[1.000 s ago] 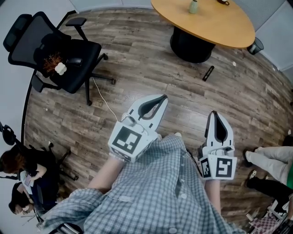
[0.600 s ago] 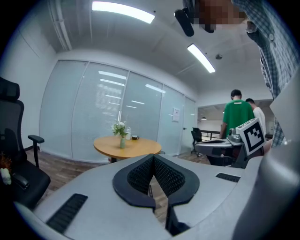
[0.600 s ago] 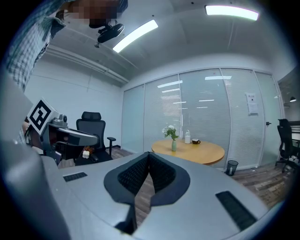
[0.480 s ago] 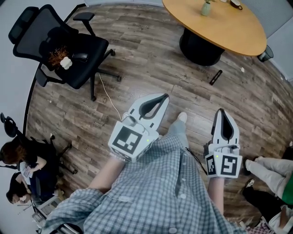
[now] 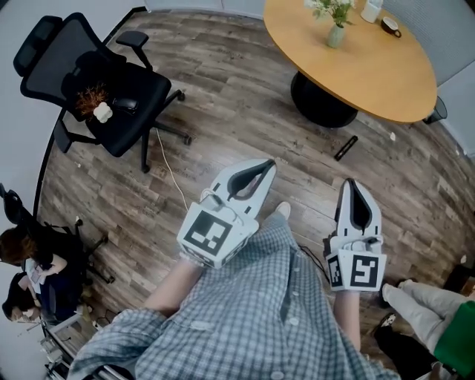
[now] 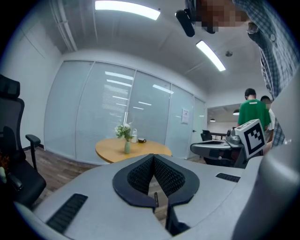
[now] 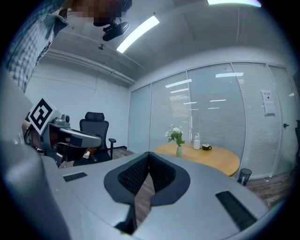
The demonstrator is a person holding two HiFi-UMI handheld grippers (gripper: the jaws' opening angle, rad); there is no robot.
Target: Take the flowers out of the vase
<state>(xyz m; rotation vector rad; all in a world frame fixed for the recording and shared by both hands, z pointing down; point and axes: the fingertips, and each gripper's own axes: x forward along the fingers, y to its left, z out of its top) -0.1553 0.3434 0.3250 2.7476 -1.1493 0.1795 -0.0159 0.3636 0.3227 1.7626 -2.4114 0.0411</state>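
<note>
From the head view, the left gripper and the right gripper point forward side by side. The vase of flowers stands on the counter, well beyond both jaws. In the left gripper view the jaws are pressed together and empty. The right gripper view shows the same.

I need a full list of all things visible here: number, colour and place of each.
table: one, light wood, upper right
vase: one, pale green, on the table
flowers: one bunch, white and green, in the vase
cup: one, dark, on the table
office chair: one, black, upper left
cable: one, white, floor beside the chair
oblong object: one, black, floor near the table
seated people: two, dark clothes, lower left
left gripper: one, white, shut, centre
right gripper: one, white, shut, lower right
</note>
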